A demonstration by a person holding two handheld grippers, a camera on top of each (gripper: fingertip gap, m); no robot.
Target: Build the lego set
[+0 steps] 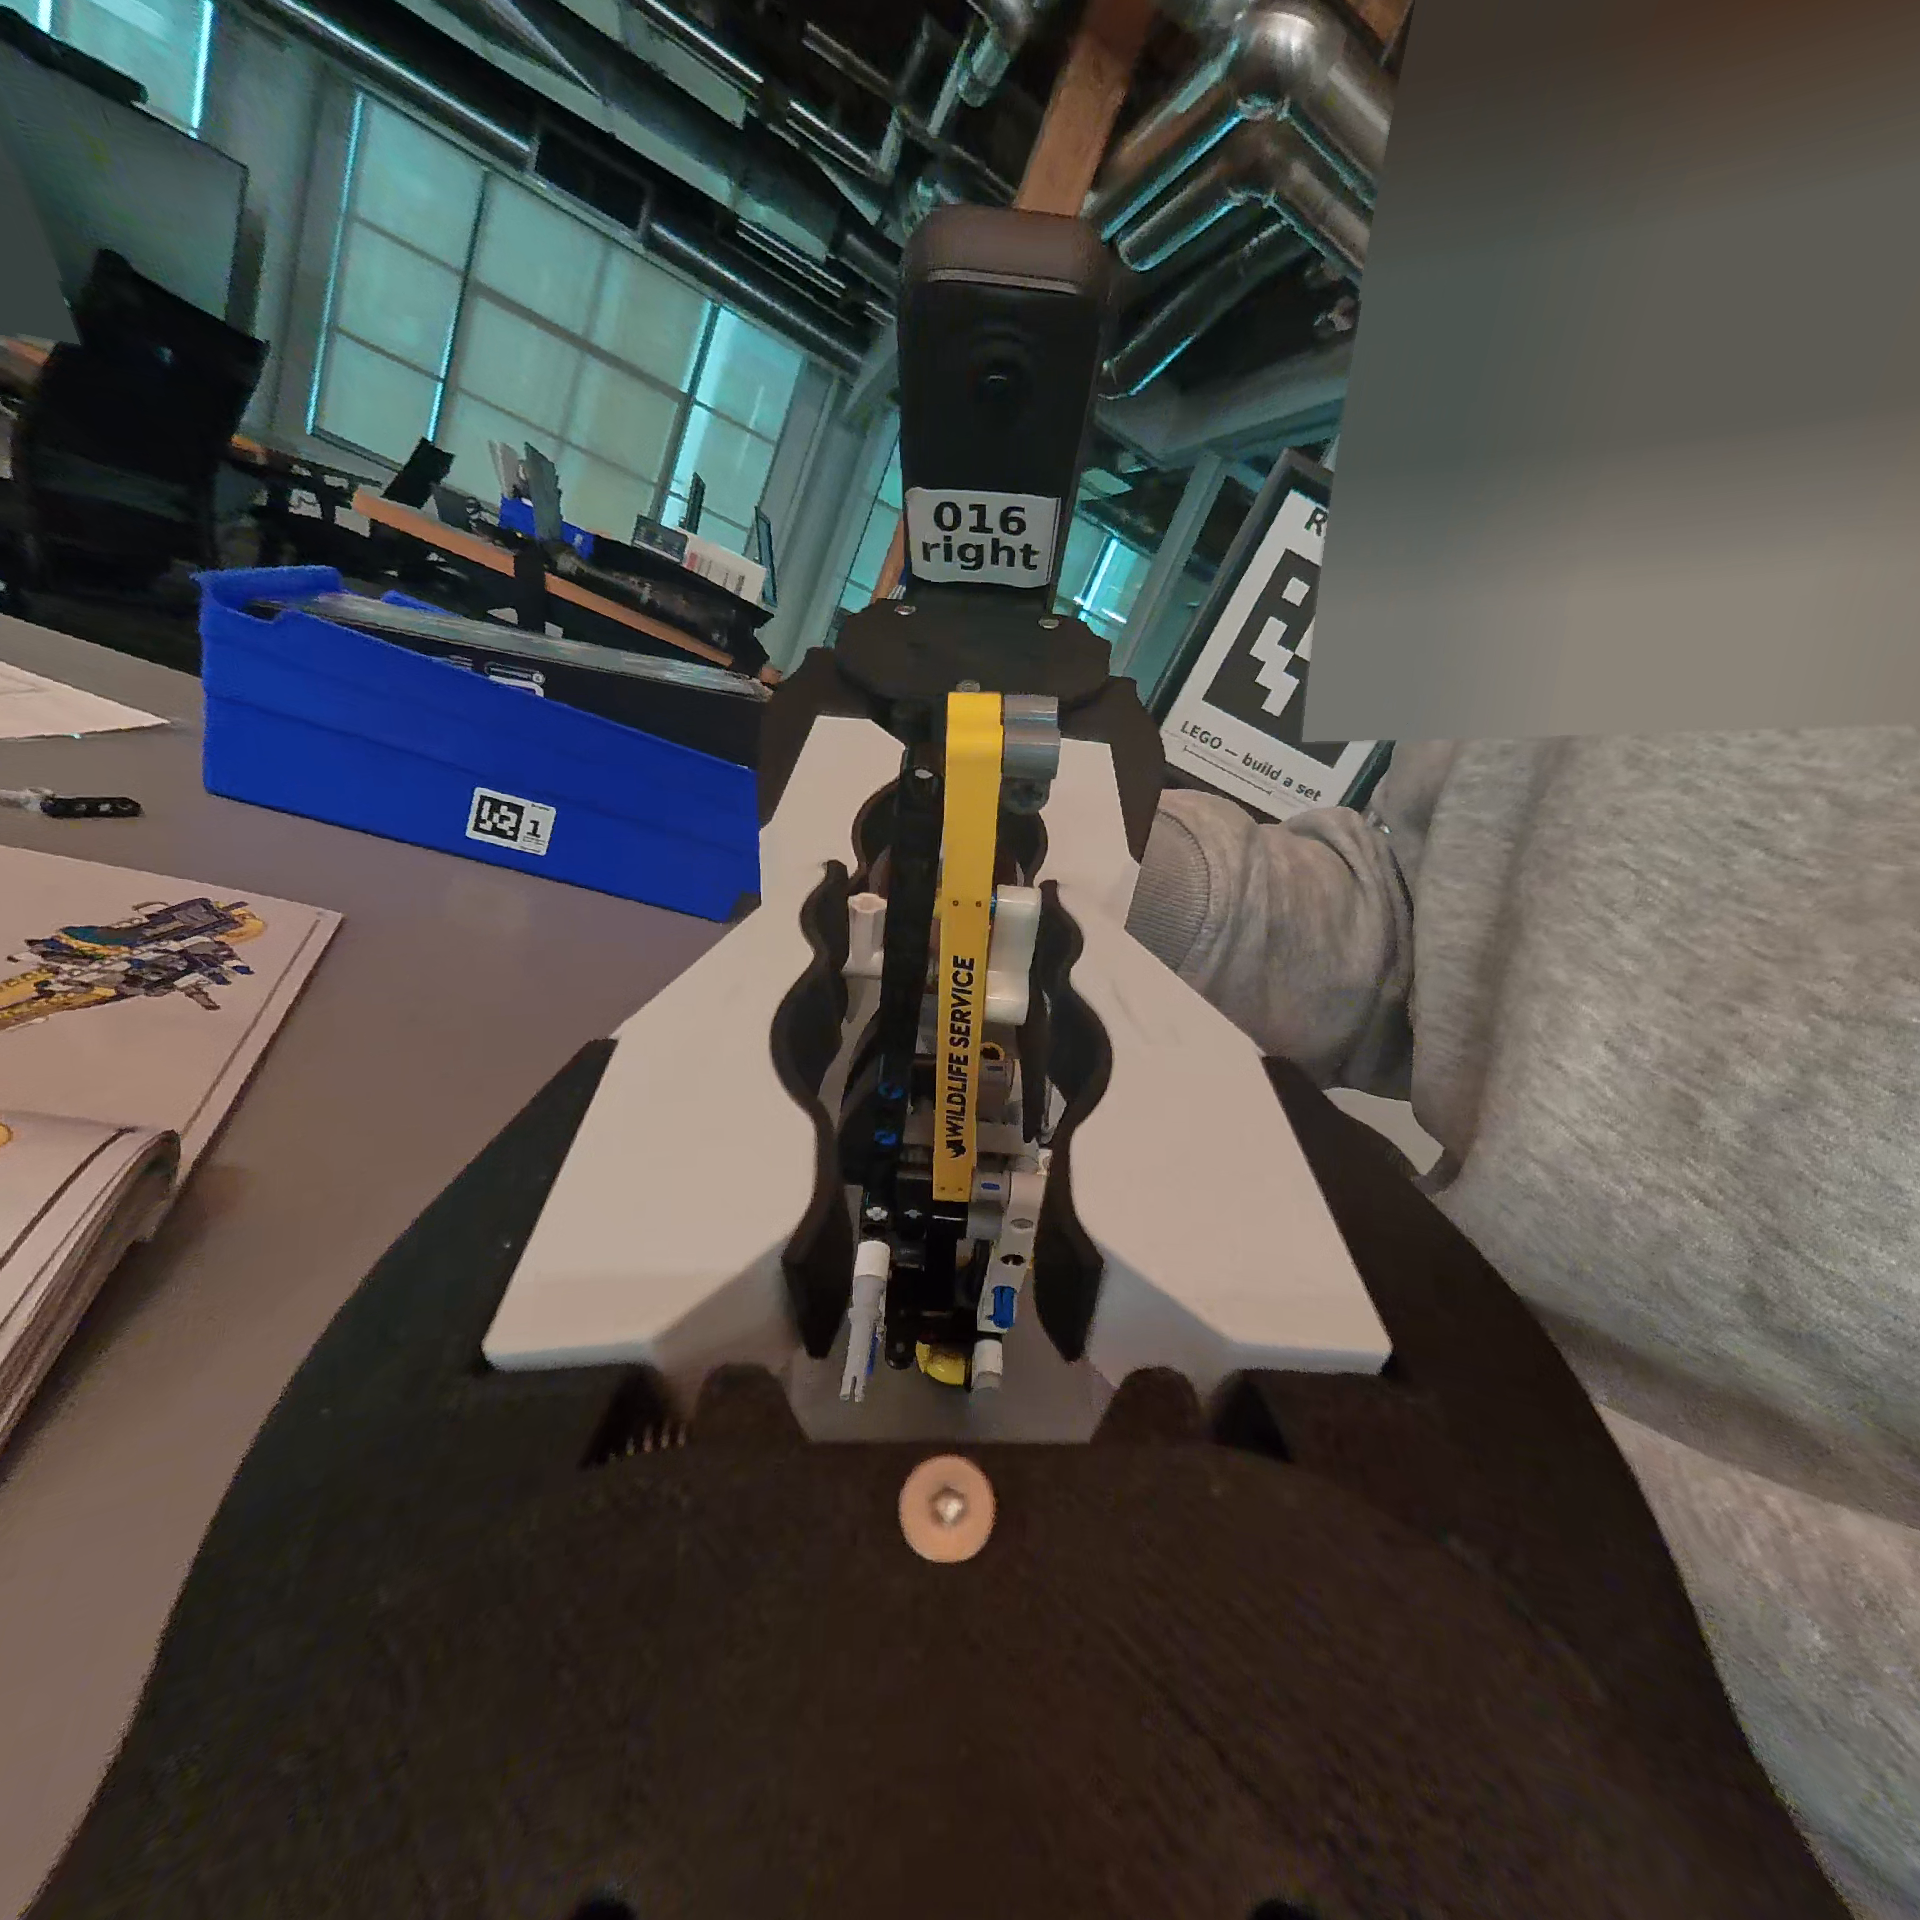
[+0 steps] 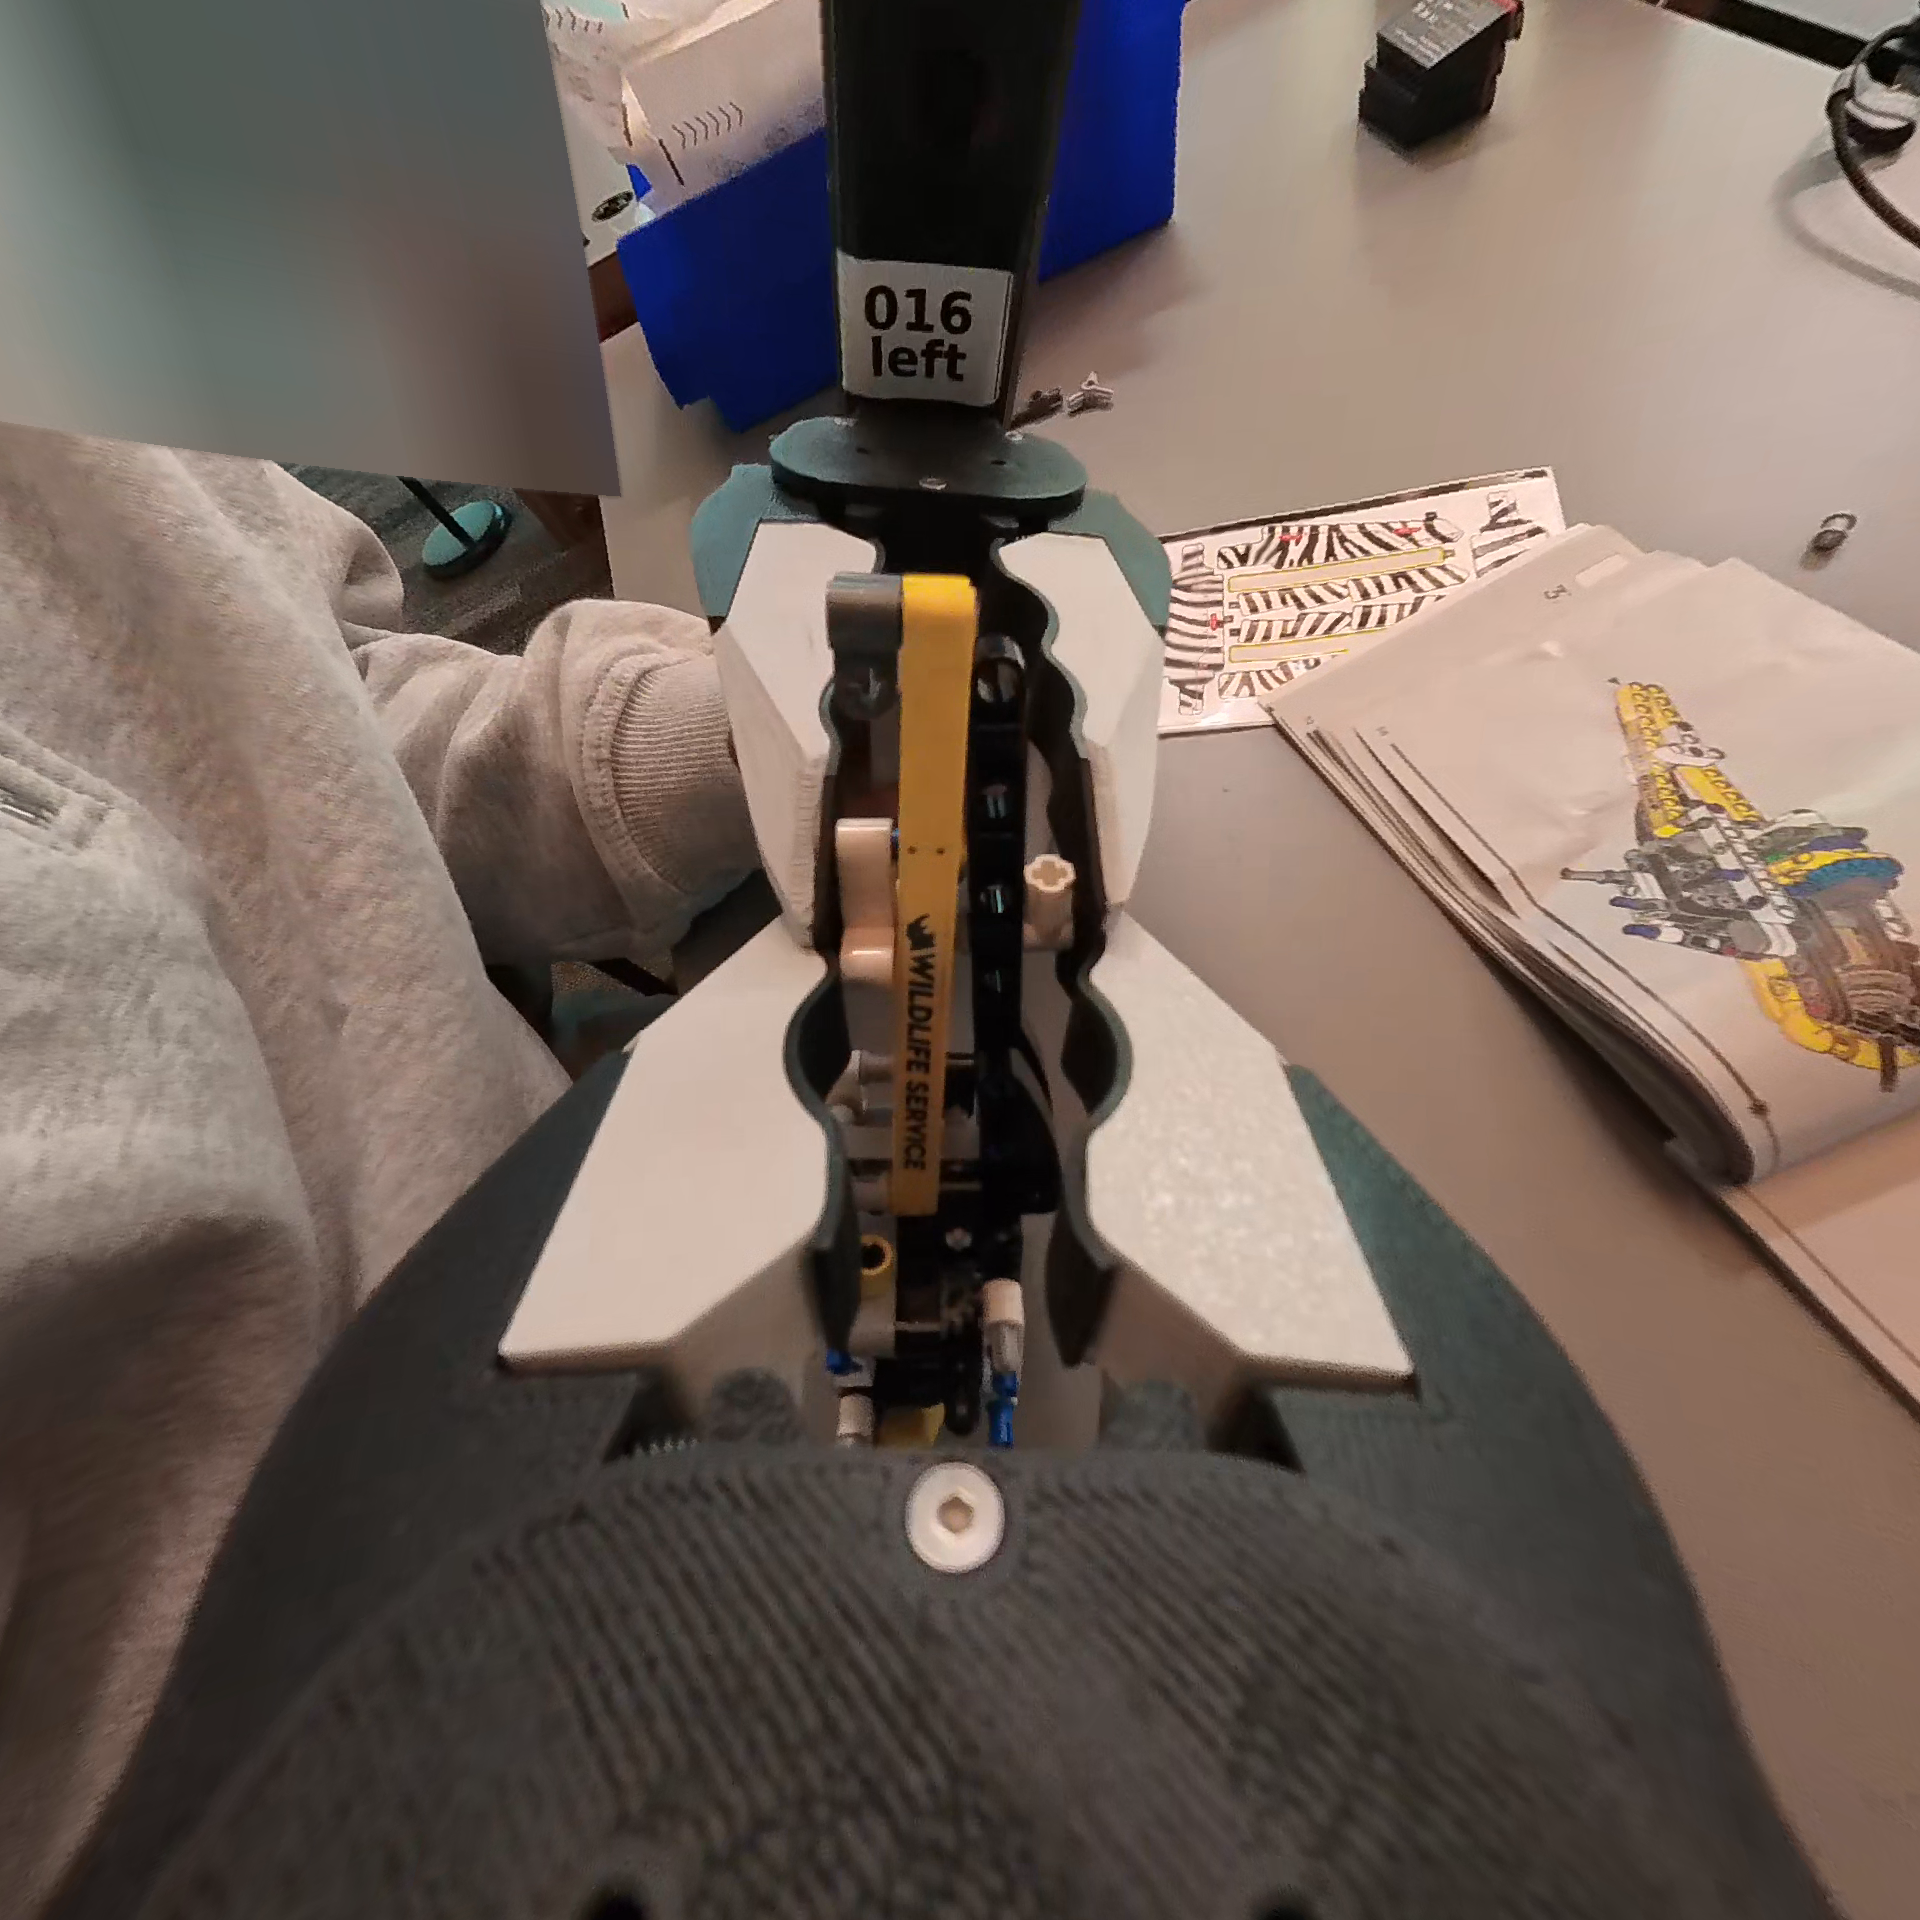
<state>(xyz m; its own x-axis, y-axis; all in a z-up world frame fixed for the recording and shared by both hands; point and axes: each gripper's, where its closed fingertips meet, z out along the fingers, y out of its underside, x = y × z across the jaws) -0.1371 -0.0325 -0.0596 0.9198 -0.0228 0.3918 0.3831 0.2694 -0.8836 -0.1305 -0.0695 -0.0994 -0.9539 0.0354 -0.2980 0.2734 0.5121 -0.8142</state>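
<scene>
A partly built lego assembly (image 1: 966,1039) has a long yellow beam with black writing, a black beam, white and grey connectors and blue pins. It is held in the air between the two grippers, which face each other tip to tip. My left gripper (image 1: 940,904) is shut on the near end of it. My right gripper (image 1: 961,790) grips the far end. In the right wrist view the assembly (image 2: 935,831) runs from my right gripper (image 2: 945,987), shut on it, into the left gripper (image 2: 951,894) beyond.
A blue bin (image 1: 468,769) stands on the grey table (image 1: 436,997) behind. An open instruction booklet (image 2: 1558,831) and a zebra-striped sticker sheet (image 2: 1351,603) lie to the right. A person's grey sleeve (image 2: 260,831) is close on the left. A black box (image 2: 1439,73) and a cable (image 2: 1860,135) sit far back. There is about 4 cm between the tips of the two grippers.
</scene>
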